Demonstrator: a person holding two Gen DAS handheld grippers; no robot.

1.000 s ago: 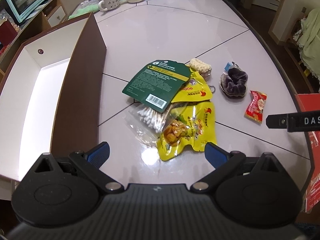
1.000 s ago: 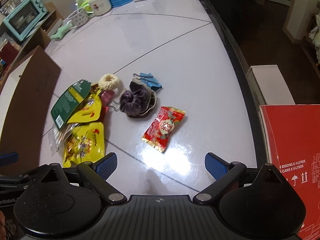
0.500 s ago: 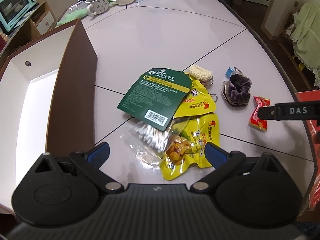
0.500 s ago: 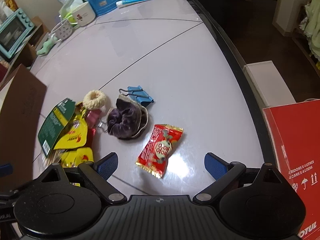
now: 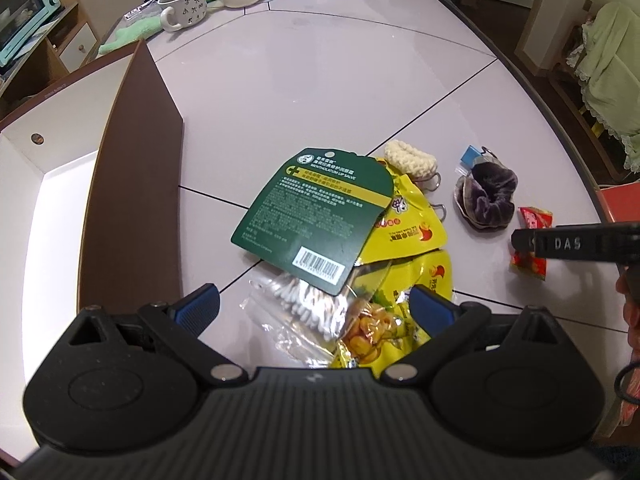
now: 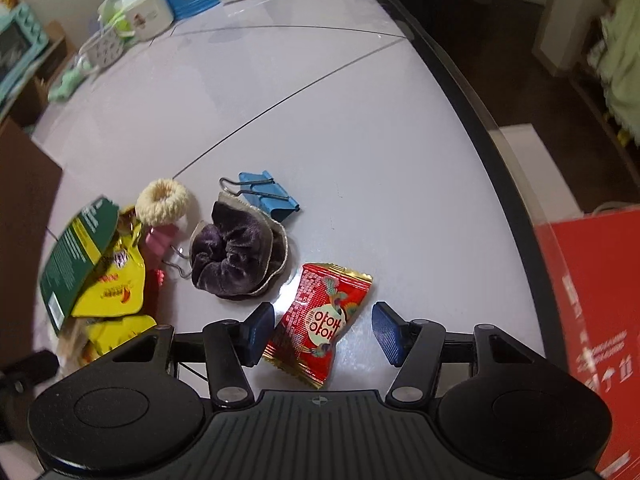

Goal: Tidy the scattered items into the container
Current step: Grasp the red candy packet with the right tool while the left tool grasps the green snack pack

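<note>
The surface [image 5: 320, 80] is a pale, glossy tabletop, and the container [image 5: 132, 184], a brown box with a white inside, stands just to the left of the left hand-held gripper [image 5: 314, 306]; the part of its floor that shows is bare, so the scattered items lie outside it. That placement probably suits short carries, since the heap sits right beside the box wall. Directly ahead of the left hand-held gripper, whose jaws stand wide apart and hold nothing, a green card [image 5: 316, 212] lies on top of yellow snack packets [image 5: 412, 232] and a clear bag of cotton swabs [image 5: 304, 304]; the bag lies between the fingertips, which suggests it or the packet beside it is the likely pick. Further ahead and to the right lie a purple scrunchie [image 6: 236, 254], a cream hair tie [image 6: 163, 202] and a blue binder clip [image 6: 270, 196]. The right hand-held gripper [image 6: 323, 330] is also open and empty, lowered so its fingers straddle a red candy wrapper [image 6: 320, 320], seemingly lined up across the wrapper's narrow width for a clean pinch.
</note>
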